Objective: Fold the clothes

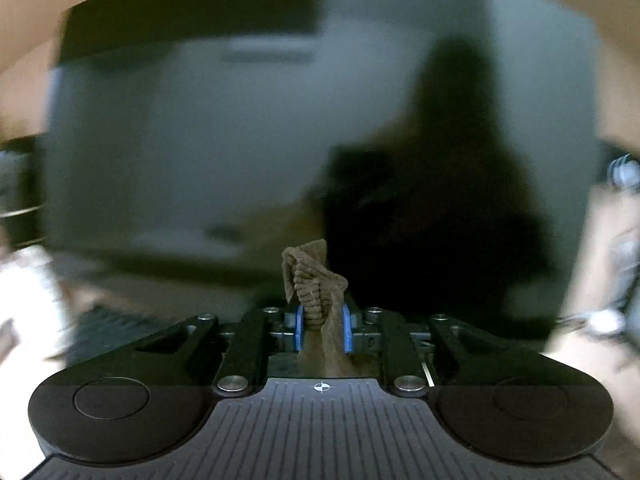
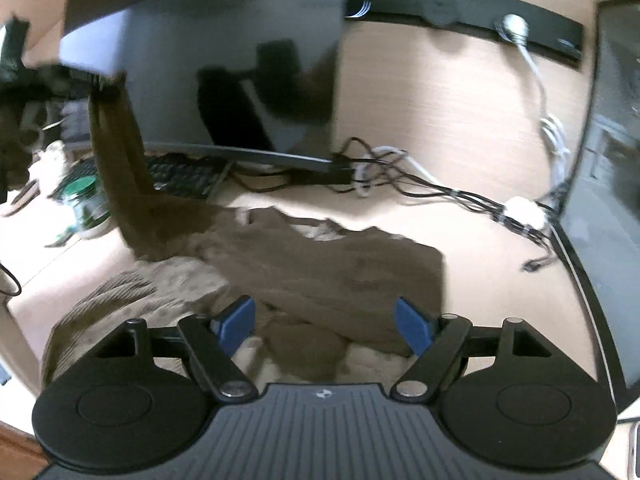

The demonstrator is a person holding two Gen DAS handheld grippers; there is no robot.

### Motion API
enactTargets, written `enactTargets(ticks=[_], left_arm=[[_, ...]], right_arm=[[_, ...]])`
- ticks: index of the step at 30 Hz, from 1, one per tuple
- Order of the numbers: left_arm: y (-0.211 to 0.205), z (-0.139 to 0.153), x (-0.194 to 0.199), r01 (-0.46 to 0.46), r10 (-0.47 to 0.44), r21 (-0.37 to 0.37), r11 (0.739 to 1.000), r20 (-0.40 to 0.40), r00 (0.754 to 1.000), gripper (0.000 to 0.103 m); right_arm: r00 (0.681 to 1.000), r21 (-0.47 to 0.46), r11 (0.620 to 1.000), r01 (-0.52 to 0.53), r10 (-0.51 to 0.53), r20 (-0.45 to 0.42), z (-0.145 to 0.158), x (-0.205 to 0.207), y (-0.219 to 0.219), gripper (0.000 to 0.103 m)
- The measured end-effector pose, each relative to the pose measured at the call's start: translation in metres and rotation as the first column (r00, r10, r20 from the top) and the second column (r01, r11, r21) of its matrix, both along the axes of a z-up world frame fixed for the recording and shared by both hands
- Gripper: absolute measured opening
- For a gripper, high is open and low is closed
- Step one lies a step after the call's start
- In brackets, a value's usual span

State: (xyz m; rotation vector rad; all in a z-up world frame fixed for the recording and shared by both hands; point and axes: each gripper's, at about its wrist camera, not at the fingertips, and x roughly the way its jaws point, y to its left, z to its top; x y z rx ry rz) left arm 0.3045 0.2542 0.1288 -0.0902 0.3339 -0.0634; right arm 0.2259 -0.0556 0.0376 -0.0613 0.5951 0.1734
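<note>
A brown knit garment (image 2: pixel 328 264) lies spread on the light wooden desk (image 2: pixel 472 248). One part of it rises as a taut strip (image 2: pixel 120 168) toward the upper left, where the left gripper is a dark blur (image 2: pixel 84 76). In the left wrist view my left gripper (image 1: pixel 323 326) is shut on a bunched ribbed edge of the garment (image 1: pixel 314 280), which sticks out between the blue pads. My right gripper (image 2: pixel 324 322) hangs open just above the garment's near edge, with nothing between its blue fingers (image 2: pixel 236 320).
A dark monitor (image 2: pixel 224 80) stands at the back of the desk, with a keyboard (image 2: pixel 184 176) below it. Tangled cables (image 2: pixel 420 184) run to the right. A second dark screen (image 2: pixel 608 184) lines the right side. A green-lidded jar (image 2: pixel 86 208) sits left.
</note>
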Motion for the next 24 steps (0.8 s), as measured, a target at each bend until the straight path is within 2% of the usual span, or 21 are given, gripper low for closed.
enactTargets(ticks=[2,3,4,5,6,7,9,12,15,16,17,19,20,22,24], left_arm=[[-0.037,0.009,0.005,0.125,-0.125,-0.066,0.990,0.005,0.992,0.020],[-0.056,0.011,0.009,0.195,-0.196,-0.106,0.975,0.000,0.981,0.022],[-0.075,0.010,0.012,0.268,-0.273,-0.153,0.951,-0.012,0.962,0.037],[-0.090,0.009,0.015,0.331,-0.341,-0.195,0.923,-0.020,0.940,0.046],[-0.102,0.008,0.016,0.386,-0.402,-0.232,0.893,-0.024,0.915,0.067],[-0.112,0.008,0.016,0.428,-0.448,-0.256,0.867,-0.023,0.894,0.082],[-0.119,0.009,0.011,0.458,-0.477,-0.259,0.850,-0.009,0.879,0.093],[-0.111,0.007,0.007,0.433,-0.453,-0.246,0.867,-0.033,0.891,0.094],[-0.098,-0.009,0.007,0.375,-0.413,-0.245,0.894,-0.126,0.902,0.095],[-0.096,-0.019,0.009,0.363,-0.406,-0.237,0.901,-0.168,0.898,0.095],[-0.098,-0.030,0.009,0.362,-0.406,-0.218,0.906,-0.209,0.890,0.095],[-0.115,-0.053,0.005,0.394,-0.424,-0.157,0.906,-0.287,0.859,0.095],[-0.126,-0.063,0.003,0.421,-0.440,-0.128,0.898,-0.318,0.840,0.095],[-0.151,-0.082,0.000,0.483,-0.472,-0.064,0.873,-0.360,0.805,0.095],[-0.180,-0.100,0.000,0.534,-0.483,0.023,0.845,-0.395,0.781,0.095]], right_arm=[[1.000,0.003,1.000,0.018,-0.018,0.002,0.001,0.004,-0.008,0.078],[1.000,0.015,1.000,0.025,-0.025,-0.008,-0.001,0.007,-0.011,0.078],[0.999,0.028,0.999,0.032,-0.031,-0.020,-0.004,0.011,-0.014,0.078],[0.999,0.041,0.998,0.039,-0.038,-0.031,-0.007,0.014,-0.017,0.078],[0.998,0.054,0.997,0.046,-0.044,-0.043,-0.009,0.018,-0.021,0.078],[0.997,0.067,0.996,0.054,-0.050,-0.055,-0.012,0.022,-0.024,0.078],[0.995,0.093,0.993,0.069,-0.061,-0.079,-0.018,0.029,-0.031,0.078],[0.990,0.131,0.987,0.093,-0.078,-0.116,-0.026,0.040,-0.040,0.078],[0.984,0.167,0.979,0.117,-0.092,-0.153,-0.034,0.051,-0.050,0.076],[0.982,0.179,0.976,0.126,-0.096,-0.165,-0.037,0.055,-0.053,0.066],[0.979,0.191,0.972,0.135,-0.101,-0.178,-0.040,0.058,-0.057,0.056],[0.969,0.017,0.989,0.149,-0.143,-0.201,-0.058,0.071,-0.050,0.049],[0.964,-0.030,0.989,0.144,-0.147,-0.221,-0.067,0.076,-0.052,0.049],[0.961,-0.035,0.990,0.135,-0.140,-0.238,-0.070,0.078,-0.059,0.050],[0.973,-0.067,0.992,0.108,-0.120,-0.198,-0.061,0.072,-0.059,0.050]])
